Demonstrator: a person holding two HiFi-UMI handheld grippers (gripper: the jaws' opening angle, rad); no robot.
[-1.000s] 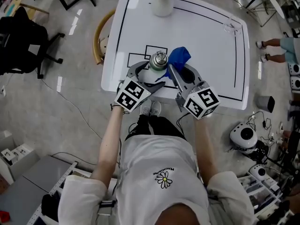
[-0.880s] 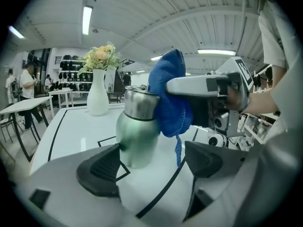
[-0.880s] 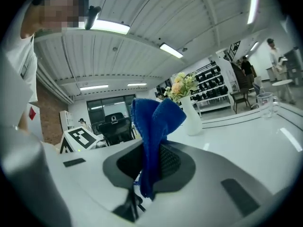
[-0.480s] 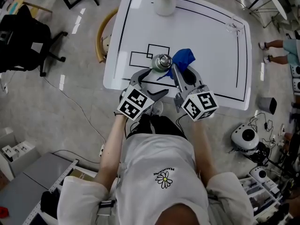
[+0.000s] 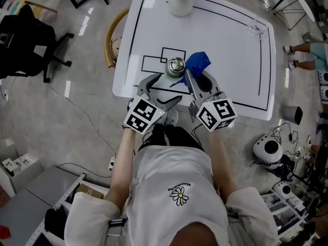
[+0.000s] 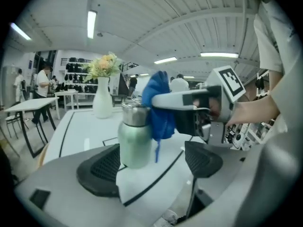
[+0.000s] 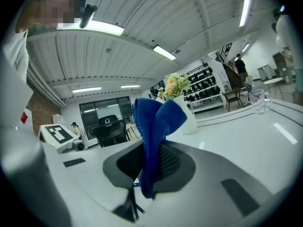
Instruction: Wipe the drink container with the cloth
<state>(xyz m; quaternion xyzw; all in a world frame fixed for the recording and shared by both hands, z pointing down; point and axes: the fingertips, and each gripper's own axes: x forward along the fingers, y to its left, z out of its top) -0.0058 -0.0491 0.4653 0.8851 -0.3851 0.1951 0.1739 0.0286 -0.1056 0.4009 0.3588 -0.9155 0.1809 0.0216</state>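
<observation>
A steel drink bottle [image 5: 176, 65] stands upright on the white table [image 5: 225, 45] near its front edge. In the left gripper view the bottle [image 6: 135, 136] is close against the left pad, and my left gripper [image 6: 151, 167] is open wide around it. In the head view the left gripper [image 5: 165, 87] sits just before the bottle. My right gripper [image 5: 197, 77] is shut on a blue cloth [image 5: 198, 62]. The cloth [image 6: 158, 109] hangs against the bottle's right side. The right gripper view shows the cloth [image 7: 154, 126] pinched upright between the jaws [image 7: 147, 169]; the bottle is hidden there.
A white vase with flowers [image 5: 180, 1] stands at the table's far edge, and a clear glass [image 5: 252, 28] at the far right corner. Black lines mark the tabletop. A wooden chair [image 5: 110, 40] stands at the table's left side, with an office chair [image 5: 20, 45] further left.
My left gripper has drawn back a little toward the person. The right gripper with the cloth stays beside the bottle, which has hardly moved.
</observation>
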